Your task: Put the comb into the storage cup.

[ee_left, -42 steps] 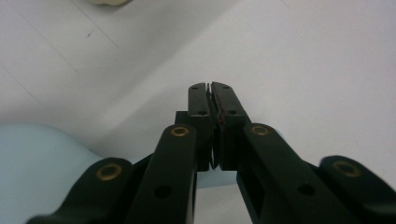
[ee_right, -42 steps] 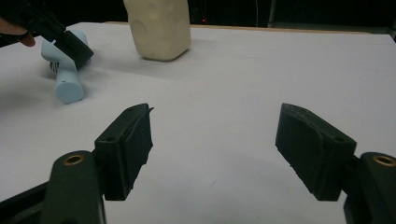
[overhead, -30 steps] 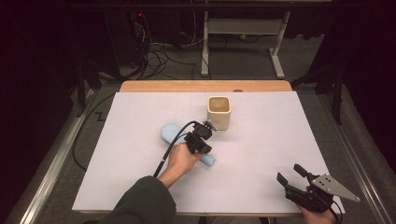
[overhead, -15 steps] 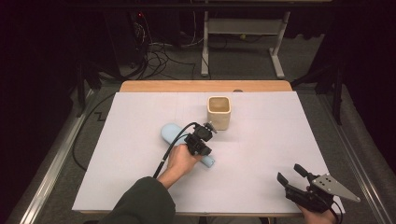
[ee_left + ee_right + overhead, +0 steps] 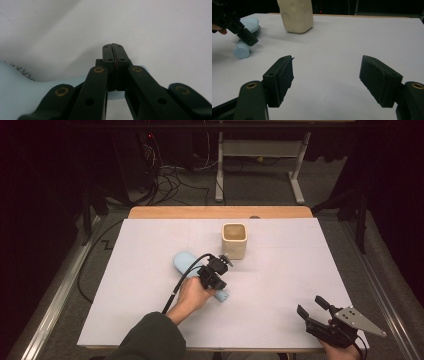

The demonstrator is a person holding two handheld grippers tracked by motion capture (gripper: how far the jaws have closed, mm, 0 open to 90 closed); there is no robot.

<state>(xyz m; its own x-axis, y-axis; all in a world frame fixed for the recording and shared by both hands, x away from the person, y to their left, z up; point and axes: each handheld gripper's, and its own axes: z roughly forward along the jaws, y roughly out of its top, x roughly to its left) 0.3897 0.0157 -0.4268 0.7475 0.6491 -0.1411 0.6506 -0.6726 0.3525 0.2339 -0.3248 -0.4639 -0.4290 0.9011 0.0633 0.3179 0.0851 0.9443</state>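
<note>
Left claw (image 5: 216,279) jaws together over the blue brush (image 5: 186,264), mid-counter, near the beige cup (image 5: 234,240); nothing gripped. Part jaws, straddle handle squarely before lifting. Right claw (image 5: 315,309) apart, idle at near right corner.

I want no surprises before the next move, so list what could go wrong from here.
1. The left tool is shut with nothing between its jaws, lying over the light blue brush. It must open before it can grip, and a push might slide the brush across the white sheet.
2. The beige cup stands close beyond the left tool; a forward sweep could tip it.
3. The right tool is open, far off, no help.
</note>
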